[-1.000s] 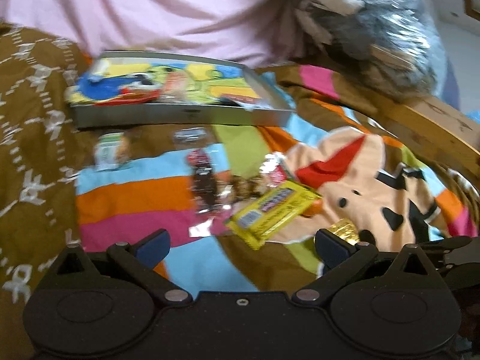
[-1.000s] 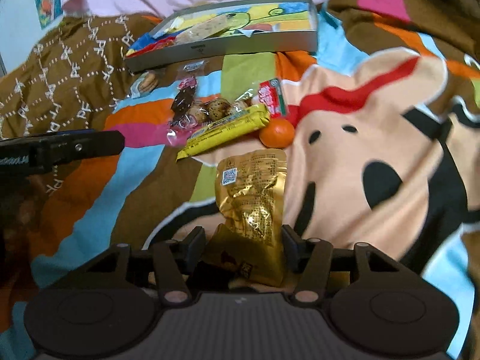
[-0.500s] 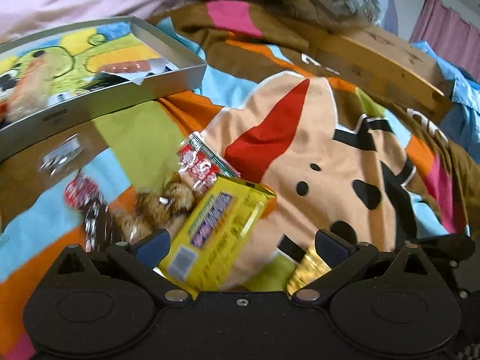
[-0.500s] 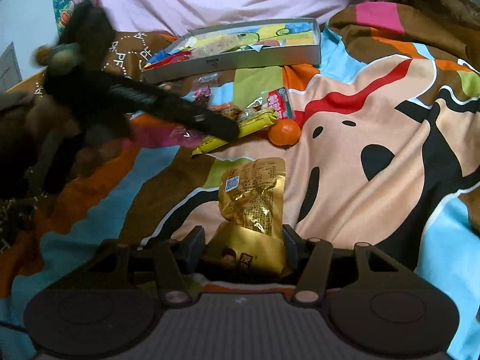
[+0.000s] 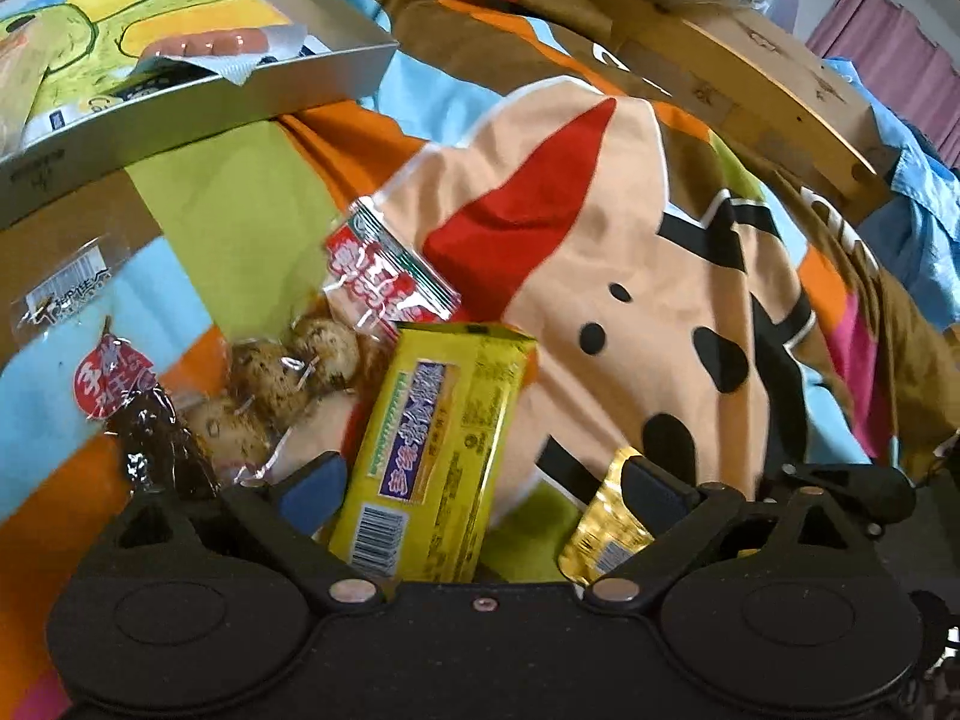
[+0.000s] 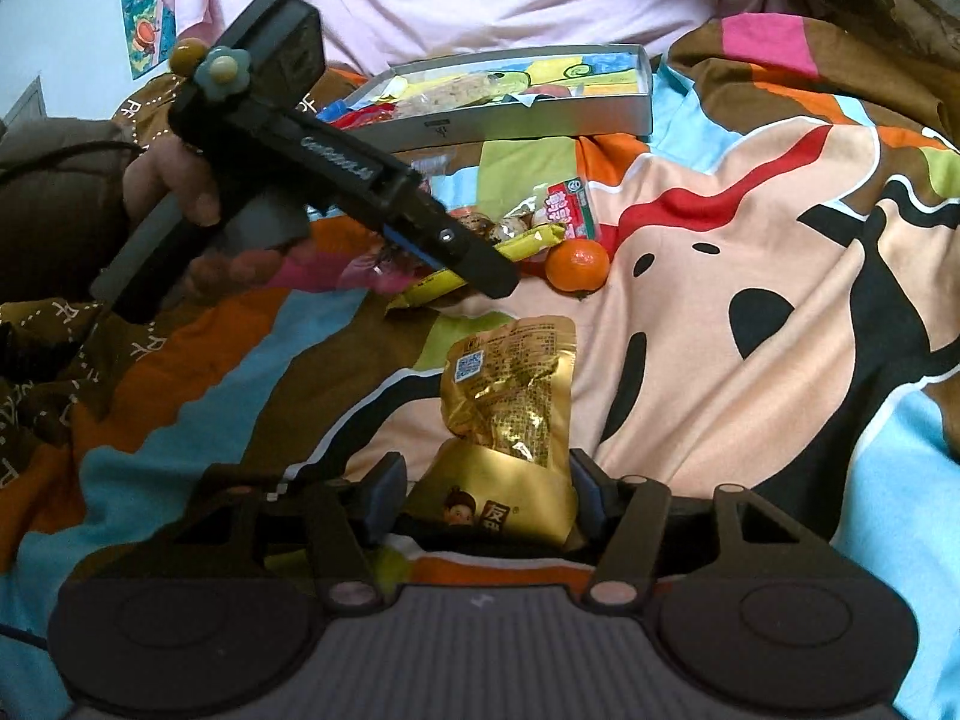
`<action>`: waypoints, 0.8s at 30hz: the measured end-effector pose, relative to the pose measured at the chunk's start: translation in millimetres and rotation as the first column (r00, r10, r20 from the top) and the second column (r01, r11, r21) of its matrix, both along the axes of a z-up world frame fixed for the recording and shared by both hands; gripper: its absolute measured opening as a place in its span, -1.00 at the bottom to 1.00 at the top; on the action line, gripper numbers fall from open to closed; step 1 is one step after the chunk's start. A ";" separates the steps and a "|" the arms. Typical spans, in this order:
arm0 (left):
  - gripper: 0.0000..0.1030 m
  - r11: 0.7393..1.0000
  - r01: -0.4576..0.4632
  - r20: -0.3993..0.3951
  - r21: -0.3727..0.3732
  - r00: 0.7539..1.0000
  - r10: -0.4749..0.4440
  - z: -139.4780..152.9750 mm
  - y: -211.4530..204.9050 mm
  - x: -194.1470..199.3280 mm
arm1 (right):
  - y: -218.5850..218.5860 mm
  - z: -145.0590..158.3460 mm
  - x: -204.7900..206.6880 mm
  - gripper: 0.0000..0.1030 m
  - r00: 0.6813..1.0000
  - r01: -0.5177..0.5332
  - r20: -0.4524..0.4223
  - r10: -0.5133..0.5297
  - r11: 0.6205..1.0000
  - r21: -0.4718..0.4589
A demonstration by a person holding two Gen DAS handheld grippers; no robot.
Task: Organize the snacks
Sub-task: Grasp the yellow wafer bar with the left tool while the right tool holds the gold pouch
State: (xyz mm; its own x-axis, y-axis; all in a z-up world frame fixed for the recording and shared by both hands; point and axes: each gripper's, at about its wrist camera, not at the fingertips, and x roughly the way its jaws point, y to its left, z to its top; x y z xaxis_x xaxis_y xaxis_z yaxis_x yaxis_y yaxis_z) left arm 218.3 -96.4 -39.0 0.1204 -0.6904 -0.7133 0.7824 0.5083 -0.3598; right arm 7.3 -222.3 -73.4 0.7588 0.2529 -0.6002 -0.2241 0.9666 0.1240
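Yellow snack bar (image 5: 432, 456) between the wide-open left gripper (image 5: 480, 483); gold pouch (image 6: 510, 420) between the parted, just-widening right gripper (image 6: 489, 483).

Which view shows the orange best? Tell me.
The right wrist view: the orange sits whole on the blanket, beside the yellow bar. In the left wrist view the yellow bar stands where the fruit would be, so no orange can be made out.

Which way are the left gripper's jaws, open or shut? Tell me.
Open. The left gripper has its jaws spread wide around the yellow bar, with a clear gap on the right side. They have just been closing slightly.
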 end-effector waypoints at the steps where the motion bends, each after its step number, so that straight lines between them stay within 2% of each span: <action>1: 0.89 1.000 0.002 0.002 0.001 1.000 -0.002 0.6 0.1 -1.7 | 0.0 0.1 0.1 0.22 1.000 0.001 0.000 -0.001 1.000 0.000; 5: 0.90 0.999 -0.023 0.041 0.038 0.999 0.022 -0.4 -7.8 -0.6 | 0.7 0.4 0.8 0.23 1.000 0.002 -0.003 -0.002 1.000 -0.001; 8: 0.91 0.998 -0.029 0.035 0.052 0.999 0.027 -5.7 -13.8 4.7 | -0.1 0.6 2.2 0.23 1.000 -0.003 -0.007 0.003 1.000 0.003; 11: 0.89 0.998 -0.005 0.073 0.067 0.997 0.000 -9.2 -17.3 2.0 | -1.0 -0.1 2.8 0.24 1.000 -0.004 -0.008 0.004 1.000 0.006; 13: 0.77 0.997 -0.004 0.096 0.075 0.995 -0.003 -9.4 -15.6 -1.2 | -1.3 -0.6 2.8 0.24 1.000 -0.005 -0.006 0.005 1.000 0.007; 15: 0.47 0.996 -0.029 0.125 0.087 0.992 0.018 -9.1 -12.7 -3.3 | -1.1 -1.0 2.9 0.25 1.000 -0.007 -0.004 0.007 1.000 0.004; 16: 0.40 0.995 -0.047 0.143 0.093 0.989 0.033 -8.7 -11.3 -4.3 | -0.5 -1.1 2.8 0.25 1.000 -0.007 -0.003 0.008 1.000 0.003; 18: 0.14 0.992 -0.090 0.162 0.091 0.984 0.074 -8.1 -7.0 -6.3 | 0.2 -1.3 3.1 0.27 1.000 -0.010 -0.003 0.010 1.000 -0.002; 24: -0.10 0.982 -0.172 0.159 0.074 0.975 0.159 -6.4 2.8 -20.8 | 1.2 -1.5 3.2 0.27 1.000 -0.010 -0.002 0.010 1.000 -0.007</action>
